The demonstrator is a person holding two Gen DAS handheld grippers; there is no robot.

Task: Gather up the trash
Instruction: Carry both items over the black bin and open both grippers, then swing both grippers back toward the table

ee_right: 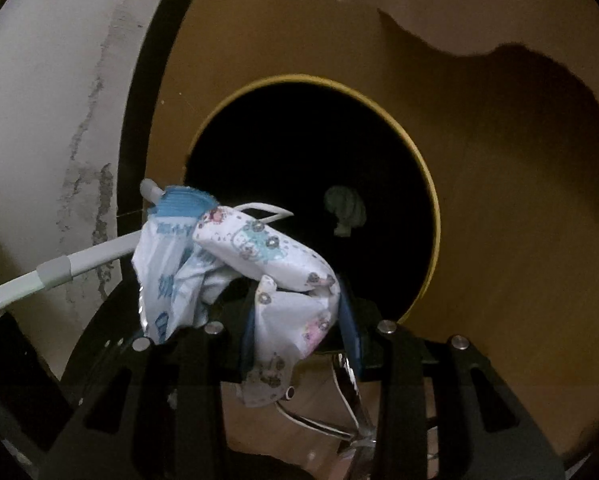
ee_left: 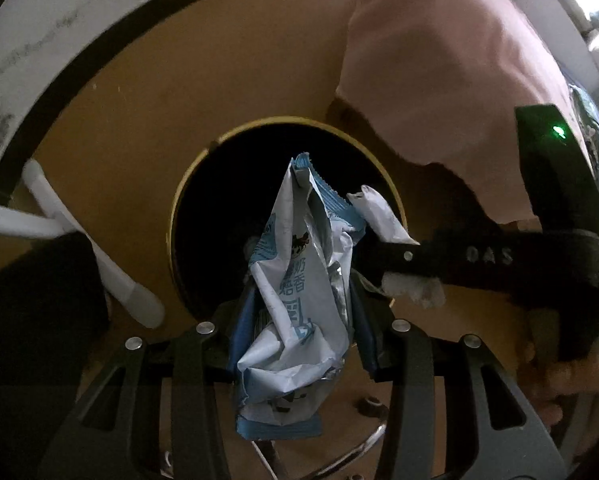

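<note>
Left wrist view: the left tongs point(ee_left: 295, 320) clamp a crumpled blue-and-white snack wrapper point(ee_left: 299, 288), held just before the dark round bin opening point(ee_left: 227, 216). To their right, the right tongs point(ee_left: 383, 240) reach in carrying something white.

Right wrist view: the right tongs point(ee_right: 299, 312) pinch a cartoon-printed face mask point(ee_right: 283, 280) before the yellow-rimmed bin point(ee_right: 431, 208); the wrapper point(ee_right: 171, 264) hangs just left.

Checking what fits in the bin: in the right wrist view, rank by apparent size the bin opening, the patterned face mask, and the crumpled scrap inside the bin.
1. Bin opening
2. Face mask, though nearness to the camera enlarges it
3. Crumpled scrap, deep inside, so it looks small
</note>
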